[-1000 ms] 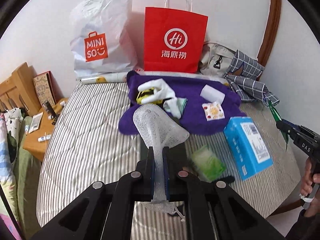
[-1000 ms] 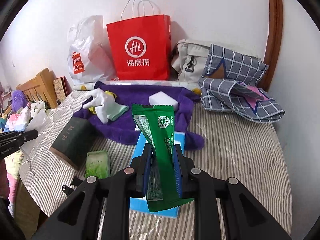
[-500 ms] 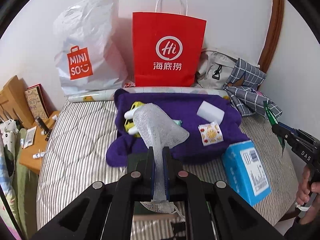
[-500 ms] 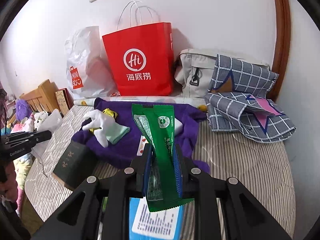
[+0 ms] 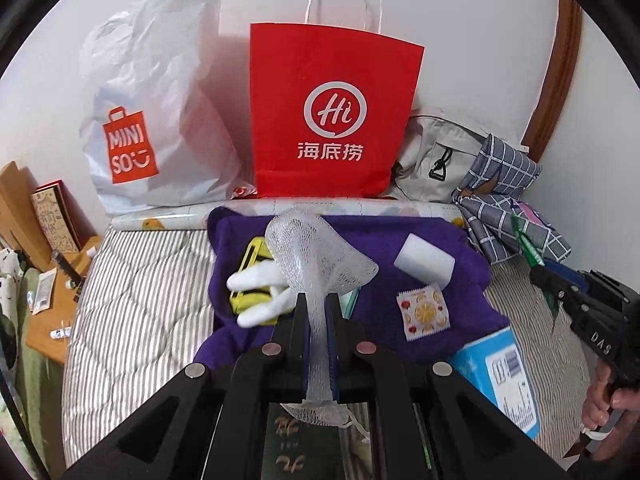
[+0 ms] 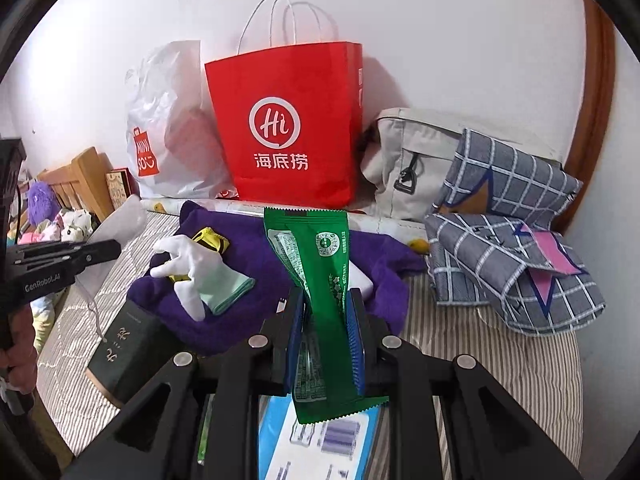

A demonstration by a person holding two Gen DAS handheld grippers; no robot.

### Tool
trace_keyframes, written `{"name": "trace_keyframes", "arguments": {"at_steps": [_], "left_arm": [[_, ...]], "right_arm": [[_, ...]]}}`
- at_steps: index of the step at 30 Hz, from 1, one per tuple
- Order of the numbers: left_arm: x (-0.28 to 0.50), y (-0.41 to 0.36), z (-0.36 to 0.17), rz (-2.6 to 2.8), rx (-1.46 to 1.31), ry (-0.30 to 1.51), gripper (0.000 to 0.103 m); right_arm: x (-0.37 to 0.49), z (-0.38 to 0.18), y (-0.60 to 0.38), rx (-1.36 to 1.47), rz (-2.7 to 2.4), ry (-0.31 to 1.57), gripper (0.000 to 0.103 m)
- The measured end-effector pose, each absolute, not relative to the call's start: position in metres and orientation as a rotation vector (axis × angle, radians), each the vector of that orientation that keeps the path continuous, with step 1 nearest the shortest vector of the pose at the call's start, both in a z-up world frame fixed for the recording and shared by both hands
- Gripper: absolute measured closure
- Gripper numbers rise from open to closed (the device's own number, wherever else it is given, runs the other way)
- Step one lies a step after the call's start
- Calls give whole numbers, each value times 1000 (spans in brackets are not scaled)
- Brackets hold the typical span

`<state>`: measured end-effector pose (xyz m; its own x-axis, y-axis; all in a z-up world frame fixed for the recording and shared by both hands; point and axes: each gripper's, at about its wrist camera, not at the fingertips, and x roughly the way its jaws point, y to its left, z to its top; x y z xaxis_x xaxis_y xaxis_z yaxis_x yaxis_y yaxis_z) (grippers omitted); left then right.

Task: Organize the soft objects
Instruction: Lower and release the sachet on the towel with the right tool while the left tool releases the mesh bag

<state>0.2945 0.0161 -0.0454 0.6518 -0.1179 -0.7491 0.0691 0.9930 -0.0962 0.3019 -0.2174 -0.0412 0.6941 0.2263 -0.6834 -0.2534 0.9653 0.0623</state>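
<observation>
My left gripper (image 5: pixel 318 308) is shut on a white foam net sleeve (image 5: pixel 316 260) and holds it above the near edge of a purple towel (image 5: pixel 400 240) on the striped bed. My right gripper (image 6: pixel 324 312) is shut on a green snack packet (image 6: pixel 316 264), held over the towel's near right part (image 6: pixel 248 256). On the towel lie a white glove (image 6: pixel 192 268), a yellow item (image 6: pixel 210 240), a white sponge block (image 5: pixel 424 260) and a small fruit-print sachet (image 5: pixel 424 312).
A red paper bag (image 5: pixel 332 112), a white Miniso bag (image 5: pixel 156 120), a grey backpack (image 6: pixel 404 160) and checked cloth (image 6: pixel 512 232) line the wall. A blue tissue box (image 5: pixel 504 376) and a dark green book (image 6: pixel 124 344) lie near me. A wooden shelf (image 5: pixel 48 312) stands left.
Both grippers have moved forward toward the towel and the wall, each still holding its item. The bags look larger and nearer; the small green pack has left the left view.
</observation>
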Motion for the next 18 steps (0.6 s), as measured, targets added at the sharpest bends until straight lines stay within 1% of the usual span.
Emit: {"name": "trace_keyframes", "arguments": {"at_steps": [18], "left_arm": [[376, 12, -59, -100, -63, 897, 95]], "right_arm": [[365, -67, -187, -122, 335, 813, 82]]}}
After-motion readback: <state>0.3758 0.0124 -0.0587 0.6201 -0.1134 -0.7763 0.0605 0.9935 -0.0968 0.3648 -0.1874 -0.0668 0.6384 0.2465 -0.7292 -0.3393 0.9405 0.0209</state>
